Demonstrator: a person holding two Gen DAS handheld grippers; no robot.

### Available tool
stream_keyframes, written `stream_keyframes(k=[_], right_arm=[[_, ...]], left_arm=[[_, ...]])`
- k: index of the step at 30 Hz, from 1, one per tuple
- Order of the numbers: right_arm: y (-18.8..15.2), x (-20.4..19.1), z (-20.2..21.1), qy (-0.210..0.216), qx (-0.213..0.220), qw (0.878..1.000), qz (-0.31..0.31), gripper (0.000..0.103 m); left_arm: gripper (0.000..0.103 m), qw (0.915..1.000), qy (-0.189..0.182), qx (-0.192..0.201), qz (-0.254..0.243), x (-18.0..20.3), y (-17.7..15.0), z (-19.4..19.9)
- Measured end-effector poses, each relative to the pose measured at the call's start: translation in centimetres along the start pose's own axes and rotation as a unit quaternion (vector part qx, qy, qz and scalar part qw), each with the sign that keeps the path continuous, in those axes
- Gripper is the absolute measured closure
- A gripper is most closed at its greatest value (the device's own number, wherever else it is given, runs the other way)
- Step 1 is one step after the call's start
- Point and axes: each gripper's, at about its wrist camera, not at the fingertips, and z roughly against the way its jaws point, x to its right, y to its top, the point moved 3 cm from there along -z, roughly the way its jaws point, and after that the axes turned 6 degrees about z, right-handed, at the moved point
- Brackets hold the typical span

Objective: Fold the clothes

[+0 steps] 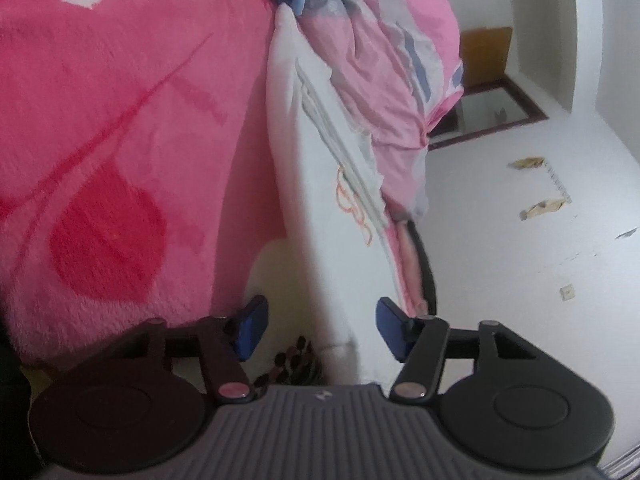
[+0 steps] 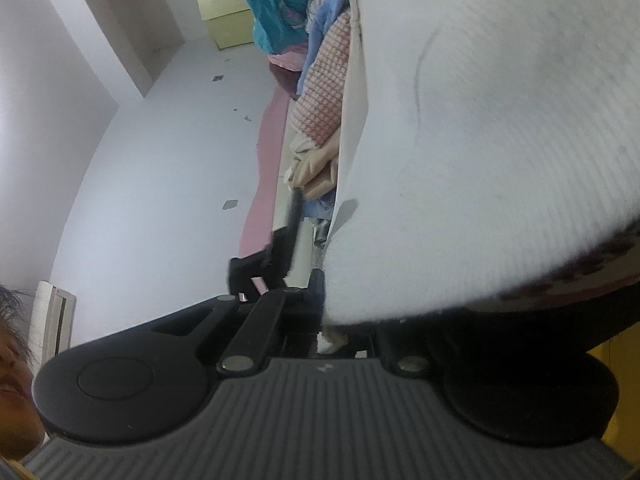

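White garment up off the bed, one pair of tongs biting, the other spread.

The left gripper point(image 1: 316, 330) stands released, its blue pads well apart around the near edge of the white garment point(image 1: 320, 200), which runs away across the pink fleece blanket point(image 1: 120, 140). The right gripper point(image 2: 324, 304) looks clenched on the cloth, though cloth drapes over its far finger. Both tongs seem rolled sideways. To fold well, I'd judge, keep the hem taut and edges level.
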Motion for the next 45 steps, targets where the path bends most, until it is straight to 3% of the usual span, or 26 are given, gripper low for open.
stream_keyframes(k=[10, 15, 19, 21, 24, 27, 30, 32, 34, 41, 45], right_arm=[[-1.0, -0.8, 1.5, -0.045, -0.026, 0.995, 0.084, 0.096], [-1.3, -2.1, 4.5, -0.099, -0.048, 0.982, 0.152, 0.095], [0.1, -4.3, 7.6, -0.137, -0.029, 0.971, 0.193, 0.094], [0.7, -5.7, 11.5, -0.158, -0.003, 0.964, 0.215, 0.091], [3.6, -8.7, 15.9, -0.219, 0.066, 0.937, 0.264, 0.083], [6.3, -11.3, 21.5, -0.291, 0.154, 0.898, 0.293, 0.077], [8.4, -12.4, 27.0, -0.35, 0.226, 0.863, 0.287, 0.066], [9.4, -12.0, 30.2, -0.375, 0.25, 0.851, 0.271, 0.057], [10.4, -10.8, 32.6, -0.387, 0.252, 0.851, 0.25, 0.055], [12.9, -5.5, 32.9, -0.371, 0.228, 0.886, 0.16, 0.053], [12.7, -4.7, 33.6, -0.354, 0.223, 0.897, 0.144, 0.053]], left_arm=[[0.064, 0.9995, 0.028, -0.014, 0.001, 0.2, -0.3, -1.3], [0.076, 0.9982, 0.057, -0.016, -0.007, 0.5, -0.4, -1.3], [0.076, 0.9971, 0.072, -0.012, -0.018, 0.7, -0.6, -1.1], [0.076, 0.9964, 0.08, -0.01, -0.024, 0.8, -0.6, -1.0], [0.076, 0.9952, 0.092, -0.011, -0.032, 1.0, -0.8, -0.9], [0.076, 0.9939, 0.102, -0.013, -0.038, 1.4, -0.8, -0.9], [0.075, 0.9931, 0.109, -0.013, -0.042, 1.6, -0.9, -0.8], [0.074, 0.9926, 0.112, -0.012, -0.045, 1.8, -1.0, -0.6], [0.073, 0.992, 0.115, -0.012, -0.05, 2.0, -1.1, -0.7], [0.07, 0.9891, 0.131, -0.017, -0.066, 2.6, -1.2, -0.9], [0.063, 0.9883, 0.133, -0.02, -0.071, 2.9, -1.2, -1.1]])
